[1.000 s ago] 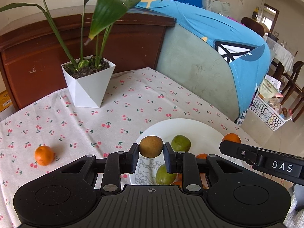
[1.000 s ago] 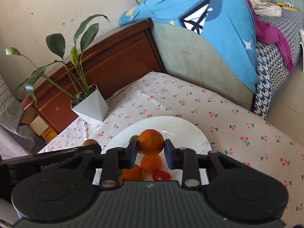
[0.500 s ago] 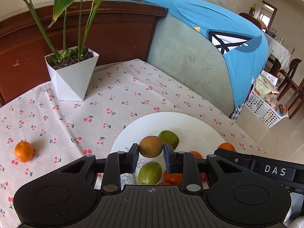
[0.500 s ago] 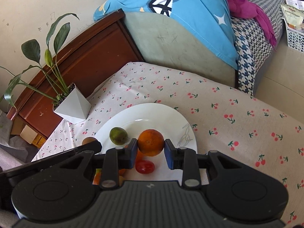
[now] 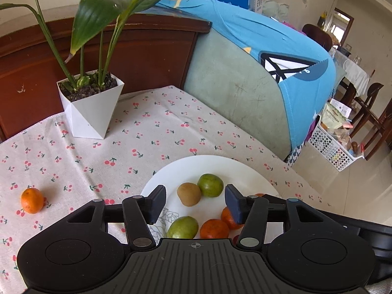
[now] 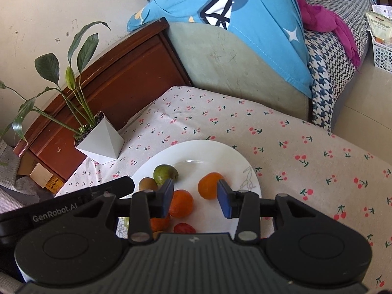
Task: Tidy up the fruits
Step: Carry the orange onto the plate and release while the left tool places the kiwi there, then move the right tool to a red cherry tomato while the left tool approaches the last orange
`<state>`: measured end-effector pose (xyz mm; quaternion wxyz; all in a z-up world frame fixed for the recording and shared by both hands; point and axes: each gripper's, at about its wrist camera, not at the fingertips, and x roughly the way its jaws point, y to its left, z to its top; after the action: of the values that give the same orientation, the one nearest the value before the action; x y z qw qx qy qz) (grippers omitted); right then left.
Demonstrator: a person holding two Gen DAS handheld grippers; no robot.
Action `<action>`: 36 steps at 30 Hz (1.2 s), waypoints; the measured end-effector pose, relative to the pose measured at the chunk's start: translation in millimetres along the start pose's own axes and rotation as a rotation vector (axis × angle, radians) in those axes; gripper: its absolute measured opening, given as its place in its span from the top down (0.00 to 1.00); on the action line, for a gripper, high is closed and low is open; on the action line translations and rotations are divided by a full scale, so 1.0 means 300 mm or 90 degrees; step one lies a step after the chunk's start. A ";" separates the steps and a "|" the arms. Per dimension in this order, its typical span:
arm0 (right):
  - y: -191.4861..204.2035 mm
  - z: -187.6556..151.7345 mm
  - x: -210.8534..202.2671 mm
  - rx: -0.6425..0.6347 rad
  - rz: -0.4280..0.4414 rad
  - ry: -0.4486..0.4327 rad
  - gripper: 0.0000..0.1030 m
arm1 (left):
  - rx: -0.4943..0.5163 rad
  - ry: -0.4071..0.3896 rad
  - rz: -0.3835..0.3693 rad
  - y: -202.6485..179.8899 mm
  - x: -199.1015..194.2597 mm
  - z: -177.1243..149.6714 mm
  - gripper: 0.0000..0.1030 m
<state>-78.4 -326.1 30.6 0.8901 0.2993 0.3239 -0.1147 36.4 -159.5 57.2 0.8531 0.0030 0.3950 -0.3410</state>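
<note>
Glossy white plate (image 5: 245, 169); matt woven tablecloth (image 5: 152, 132); wooden headboard (image 5: 147, 56).

White plate (image 5: 245, 171); cherry-print tablecloth (image 5: 159, 132) (pink on cream); brown kiwi (image 5: 189, 194).

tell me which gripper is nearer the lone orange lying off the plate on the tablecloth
Left. The left gripper hovers open over the plate, the lone orange just off its left side; the right gripper works the plate's far side.

It was a lived-in home: a sofa (image 5: 235, 98) draped with clothes, a potted plant (image 5: 90, 103), a cherry-print tablecloth (image 5: 152, 132).
</note>
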 end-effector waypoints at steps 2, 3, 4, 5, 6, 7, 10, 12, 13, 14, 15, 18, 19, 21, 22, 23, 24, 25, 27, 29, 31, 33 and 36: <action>0.016 -0.002 0.000 -0.016 0.006 -0.004 0.58 | -0.001 -0.004 0.004 0.012 -0.018 0.007 0.41; 0.024 -0.004 -0.001 -0.024 0.010 -0.006 0.58 | -0.001 -0.006 0.007 0.018 -0.026 0.009 0.40; 0.035 -0.006 0.000 -0.035 0.015 -0.008 0.57 | -0.003 -0.007 0.010 0.027 -0.035 0.011 0.40; 0.045 -0.008 0.000 -0.043 0.020 -0.009 0.55 | -0.005 -0.008 0.013 0.037 -0.043 0.013 0.40; 0.055 -0.010 0.001 -0.052 0.027 -0.010 0.55 | -0.006 -0.008 0.015 0.048 -0.049 0.014 0.40; 0.066 -0.013 0.002 -0.061 0.033 -0.010 0.55 | -0.008 -0.008 0.020 0.059 -0.057 0.015 0.40; 0.099 -0.025 0.006 -0.085 0.050 -0.008 0.54 | -0.017 -0.007 0.038 0.096 -0.074 0.017 0.39; 0.125 -0.036 0.009 -0.106 0.062 -0.005 0.54 | -0.024 -0.006 0.048 0.124 -0.085 0.018 0.39; 0.137 -0.042 0.010 -0.115 0.067 -0.004 0.54 | -0.027 -0.005 0.053 0.135 -0.090 0.018 0.39; 0.150 -0.048 0.011 -0.126 0.074 -0.003 0.54 | -0.031 -0.004 0.059 0.151 -0.096 0.019 0.39; 0.162 -0.055 0.011 -0.136 0.081 -0.002 0.54 | -0.034 -0.003 0.065 0.164 -0.102 0.019 0.39; 0.197 -0.074 0.013 -0.160 0.099 0.001 0.54 | -0.047 -0.007 0.079 0.209 -0.127 0.022 0.38; 0.211 -0.082 0.014 -0.169 0.106 0.002 0.54 | -0.052 -0.009 0.083 0.221 -0.135 0.023 0.38; 0.236 -0.095 0.019 -0.187 0.116 0.005 0.54 | -0.061 -0.013 0.091 0.250 -0.153 0.024 0.37; 0.251 -0.103 0.021 -0.199 0.121 0.006 0.54 | -0.064 -0.014 0.097 0.263 -0.161 0.025 0.36; 0.264 -0.111 0.023 -0.210 0.127 0.007 0.54 | -0.067 -0.016 0.104 0.278 -0.170 0.026 0.36; 0.276 -0.118 0.026 -0.219 0.133 0.010 0.54 | -0.071 -0.019 0.112 0.292 -0.178 0.027 0.36; 0.292 -0.127 0.031 -0.230 0.142 0.014 0.54 | -0.077 -0.021 0.119 0.308 -0.186 0.029 0.36; 0.320 -0.146 0.040 -0.251 0.156 0.020 0.54 | -0.092 -0.025 0.130 0.344 -0.201 0.030 0.36; 0.348 -0.166 0.050 -0.274 0.167 0.027 0.54 | -0.107 -0.027 0.147 0.378 -0.210 0.028 0.36; 0.372 -0.184 0.061 -0.293 0.175 0.035 0.54 | -0.118 -0.022 0.168 0.404 -0.208 0.023 0.36; 0.391 -0.199 0.076 -0.308 0.182 0.045 0.54 | -0.124 -0.012 0.182 0.427 -0.200 0.013 0.36; 0.414 -0.216 0.106 -0.321 0.189 0.063 0.55 | -0.122 0.003 0.191 0.446 -0.179 -0.002 0.36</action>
<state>-37.6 -188.2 27.4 0.9265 0.1182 0.3380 0.1156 89.8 -25.5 57.6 0.8899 -0.0187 0.4225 -0.1709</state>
